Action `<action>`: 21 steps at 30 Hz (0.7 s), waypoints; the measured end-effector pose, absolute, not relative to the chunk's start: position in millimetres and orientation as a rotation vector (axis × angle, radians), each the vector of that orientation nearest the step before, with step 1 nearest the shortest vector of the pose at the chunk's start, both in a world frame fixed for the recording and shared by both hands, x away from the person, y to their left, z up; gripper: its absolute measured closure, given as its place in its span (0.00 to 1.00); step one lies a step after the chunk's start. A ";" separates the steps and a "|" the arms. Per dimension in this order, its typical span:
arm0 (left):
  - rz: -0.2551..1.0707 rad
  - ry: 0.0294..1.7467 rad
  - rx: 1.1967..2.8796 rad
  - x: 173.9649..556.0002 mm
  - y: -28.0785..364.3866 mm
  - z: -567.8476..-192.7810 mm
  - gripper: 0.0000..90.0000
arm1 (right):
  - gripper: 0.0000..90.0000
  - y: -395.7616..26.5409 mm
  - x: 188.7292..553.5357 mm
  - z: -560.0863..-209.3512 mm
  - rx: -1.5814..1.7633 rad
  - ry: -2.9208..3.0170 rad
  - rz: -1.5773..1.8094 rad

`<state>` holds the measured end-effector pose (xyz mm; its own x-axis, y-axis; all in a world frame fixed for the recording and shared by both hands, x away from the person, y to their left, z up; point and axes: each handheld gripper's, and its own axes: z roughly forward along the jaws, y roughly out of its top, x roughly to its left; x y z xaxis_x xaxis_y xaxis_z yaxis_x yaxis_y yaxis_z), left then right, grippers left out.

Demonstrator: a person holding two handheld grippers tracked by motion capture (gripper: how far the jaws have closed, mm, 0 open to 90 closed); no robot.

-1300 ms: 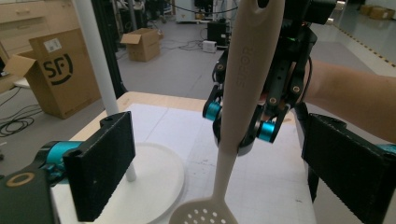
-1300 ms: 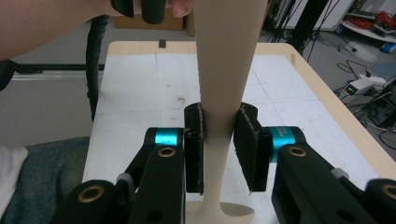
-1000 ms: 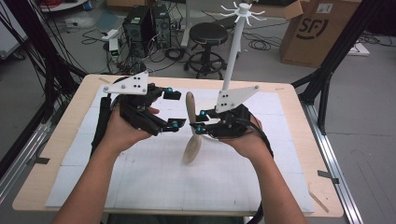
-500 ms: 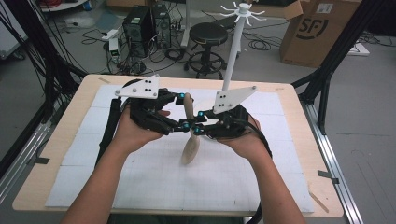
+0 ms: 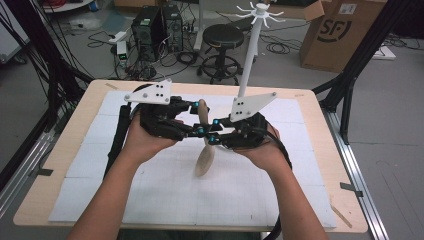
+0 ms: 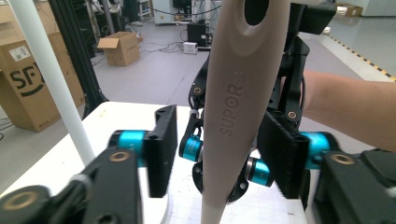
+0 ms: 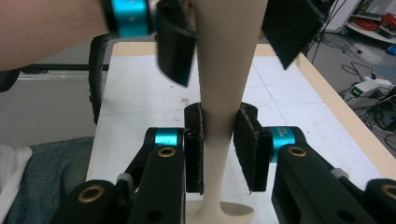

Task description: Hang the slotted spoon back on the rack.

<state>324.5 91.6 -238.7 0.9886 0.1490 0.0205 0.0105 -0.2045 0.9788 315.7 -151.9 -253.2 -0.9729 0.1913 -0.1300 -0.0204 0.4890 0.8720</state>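
A wooden table (image 5: 90,107) covered by a white gridded mat (image 5: 165,200) fills the near ground. Beyond its far edge stand a cardboard box (image 5: 345,35), a black stool (image 5: 224,40) and computer towers (image 5: 155,25) among cables on the floor. A white pole (image 5: 248,65) with hooked arms at its top rises from the table's far side, just behind the right gripper.

Above the mat's middle, a beige spatula (image 5: 204,150) hangs nearly upright, blade end down and handle end up. The right gripper (image 7: 219,140) is clamped on its narrow shaft, both pads pressing against it. The left gripper (image 6: 217,154) stands around the wider upper handle, which bears raised lettering and a hole near its top; its jaws are spread wide, with a clear gap on one side and the other pad close to the handle. The two grippers face each other, nearly touching
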 end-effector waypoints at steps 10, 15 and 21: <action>0.138 0.090 1.780 323.3 91.1 -237.8 0.75 | 0.82 -152.4 316.9 -253.6 0.163 2.530 1.475; 0.135 0.107 1.758 323.5 92.5 -235.3 0.76 | 0.81 -154.2 317.3 -252.4 0.175 2.519 1.522; 0.138 0.131 1.763 325.4 92.8 -234.1 0.76 | 0.72 -156.1 312.1 -251.0 0.189 2.495 1.523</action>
<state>325.4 92.8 -234.1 0.9862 0.1641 0.0206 0.0118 -0.1942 0.9809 312.1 -156.1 -251.0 -0.9691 0.2187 -0.1136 -0.0011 0.4573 0.8893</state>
